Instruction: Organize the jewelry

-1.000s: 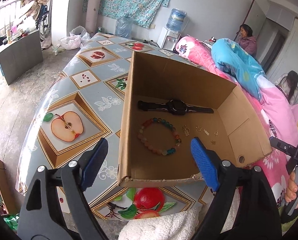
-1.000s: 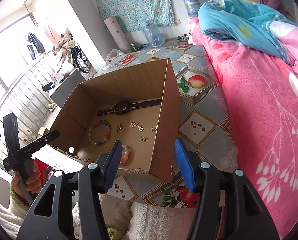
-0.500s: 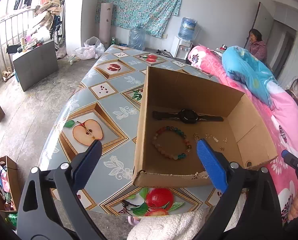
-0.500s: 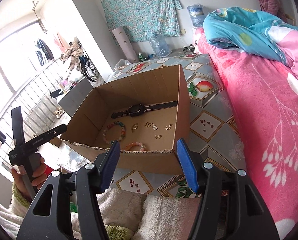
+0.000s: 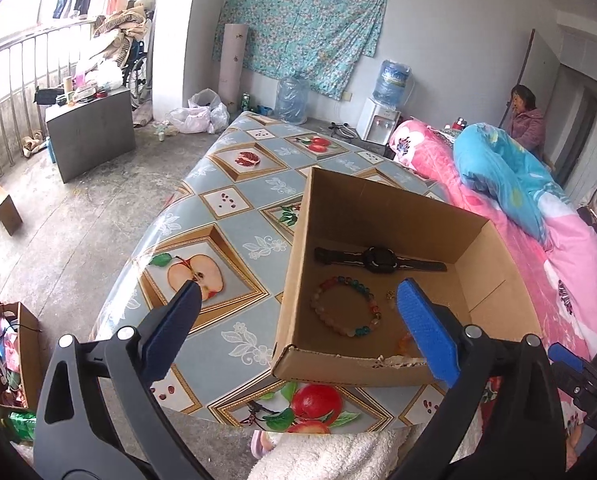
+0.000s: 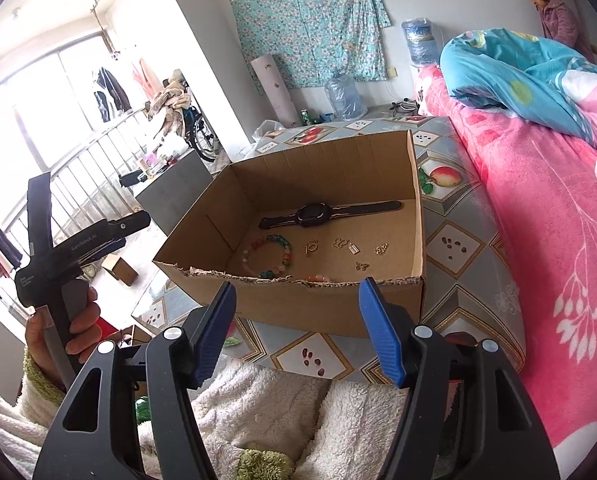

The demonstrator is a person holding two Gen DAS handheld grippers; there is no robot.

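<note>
An open cardboard box (image 5: 294, 248) (image 6: 298, 304) stands on the fruit-print table. Inside lie a black watch (image 5: 378, 259) (image 6: 318, 213), a multicoloured bead bracelet (image 5: 344, 310) (image 6: 268, 254), a pinkish-orange bracelet (image 6: 316, 279) at the near wall, and several small gold charms (image 6: 346, 248). My left gripper (image 5: 298, 324) is open and empty, held back from the box's near left corner. My right gripper (image 6: 296, 328) is open and empty, in front of the box's near wall. The left gripper also shows in the right wrist view (image 6: 78, 240), held in a hand.
The table (image 5: 202, 216) has a patterned oilcloth. A pink quilt and blue blanket (image 6: 538, 160) lie on the bed to the right. A grey cabinet (image 5: 90, 132), water bottles and bags stand on the floor. A person (image 5: 524, 116) sits at the back right.
Both grippers have pulled back and risen away from the box, so it looks smaller and further off. Both stay open and empty. The box contents have not moved.
</note>
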